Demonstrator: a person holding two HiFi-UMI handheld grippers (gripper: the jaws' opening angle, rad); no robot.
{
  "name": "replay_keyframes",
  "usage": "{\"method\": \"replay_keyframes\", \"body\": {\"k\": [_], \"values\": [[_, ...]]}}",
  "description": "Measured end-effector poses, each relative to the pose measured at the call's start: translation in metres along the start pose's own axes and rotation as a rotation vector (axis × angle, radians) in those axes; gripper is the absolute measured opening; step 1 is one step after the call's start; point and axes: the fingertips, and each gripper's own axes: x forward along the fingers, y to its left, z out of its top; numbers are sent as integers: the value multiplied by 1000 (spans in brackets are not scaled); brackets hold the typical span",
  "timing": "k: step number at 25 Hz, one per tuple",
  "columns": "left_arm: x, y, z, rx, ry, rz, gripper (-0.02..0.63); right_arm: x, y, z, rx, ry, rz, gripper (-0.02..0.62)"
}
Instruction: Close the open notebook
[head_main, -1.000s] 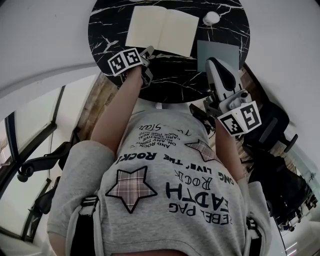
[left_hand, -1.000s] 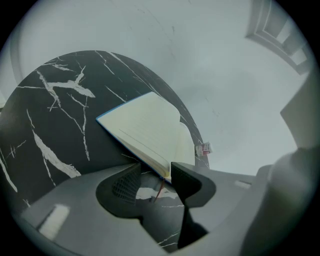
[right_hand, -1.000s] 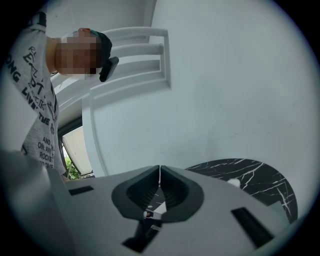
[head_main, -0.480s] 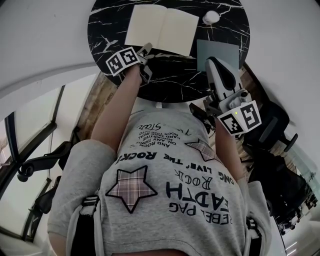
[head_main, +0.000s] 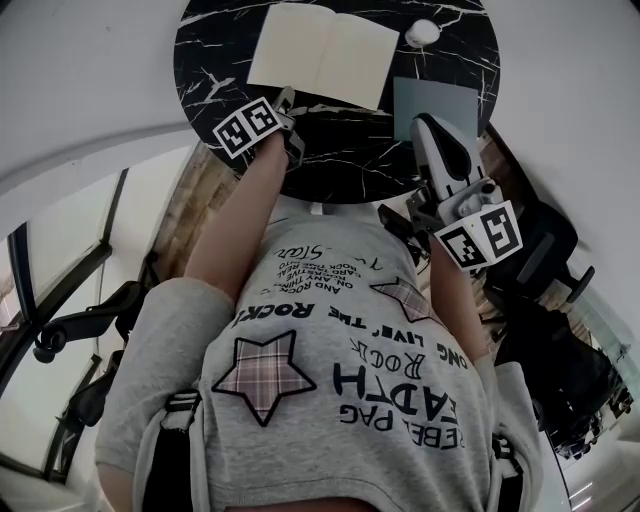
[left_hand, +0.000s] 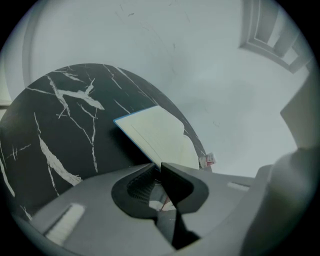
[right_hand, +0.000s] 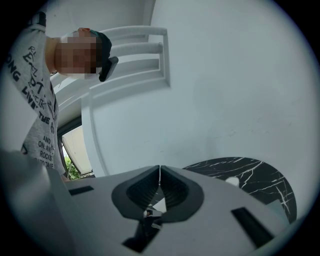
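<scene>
Closing on the near left corner of the notebook (head_main: 320, 52), the left gripper (left_hand: 159, 166) has its jaws almost together, with the book's edge caught between the tips. The notebook lies open and flat, both pale pages up, on the far half of a round black marble table (head_main: 340, 160). A small white lump (head_main: 422, 33) sits just beside the notebook's far right corner. A grey sheet (head_main: 436, 103) lies at the table's right edge, just beside the right-hand page; whether the two touch cannot be told. At the right, the right gripper (right_hand: 159, 170) is held off the table's near right rim, in front of the person's printed grey T-shirt (head_main: 340, 370). Its jaws are pressed together with nothing between them.
</scene>
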Motion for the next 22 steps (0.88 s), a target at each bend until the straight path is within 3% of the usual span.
{"method": "replay_keyframes", "body": {"k": [14,22], "values": [[-11,-39,7,324,-46,-86,26,-2,2,3,-1,-8,4,14],[-10,-57,-9,418,0,-139,23,-3,2,6,-5,-20,3,14]]}}
